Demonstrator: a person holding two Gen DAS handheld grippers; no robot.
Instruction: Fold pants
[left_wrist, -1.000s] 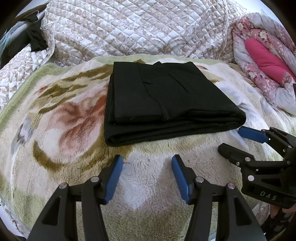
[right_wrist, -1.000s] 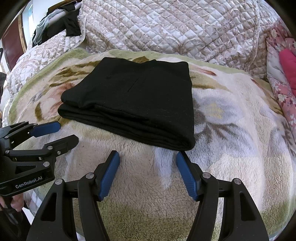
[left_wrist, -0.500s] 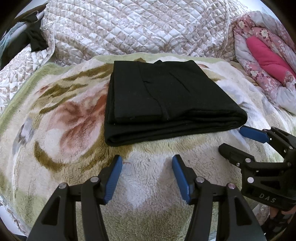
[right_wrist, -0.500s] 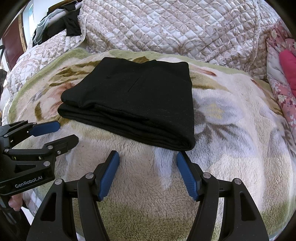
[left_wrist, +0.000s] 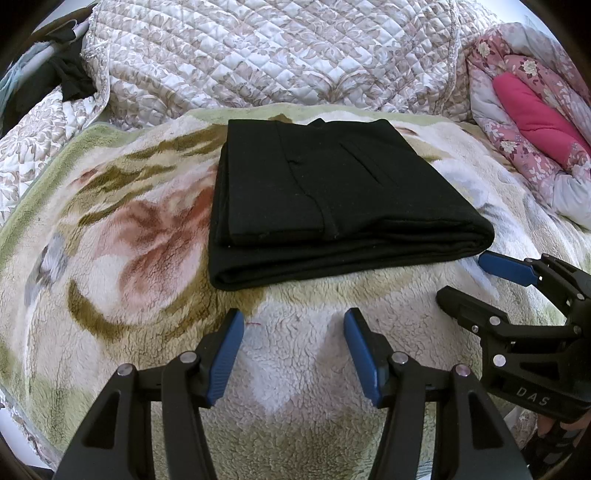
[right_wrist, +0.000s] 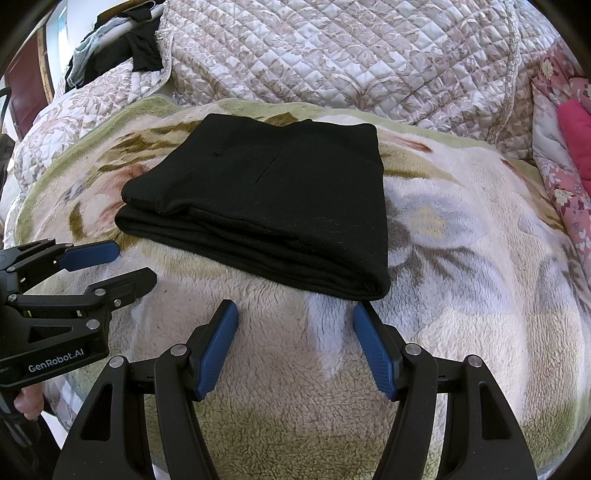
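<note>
A bed fills the room here, spread with a fleecy floral blanket (left_wrist: 155, 236) in cream, green and rust; behind it a quilted cover (left_wrist: 280, 55) in pale beige is heaped up like a backrest; off to the right lies a pink flowered quilt (left_wrist: 524, 122), and at the far left some dark clothes (right_wrist: 122, 48) hang in a pile.

The black pants (left_wrist: 332, 195) lie folded into a neat thick rectangle in the middle of the blanket, layered edges facing the near side; they sit just beyond both tools, touched by neither.

The left gripper (left_wrist: 293, 332) hovers low over the blanket with its jaws spread wide, nothing between them but bare fleece; the near folded edge of the pants lies a little ahead of its blue pads (left_wrist: 225, 358), slightly left of centre.

The right gripper (right_wrist: 295, 325) is likewise held wide apart and empty; the near right corner of the pants (right_wrist: 280, 206) sits just ahead of its right-hand pad, close but apart from it.

Each tool shows in the other's view: the right gripper (left_wrist: 476, 277) off to the right of the pants, the left gripper (right_wrist: 125, 266) off to their left, both resting near the blanket with jaws parted.
</note>
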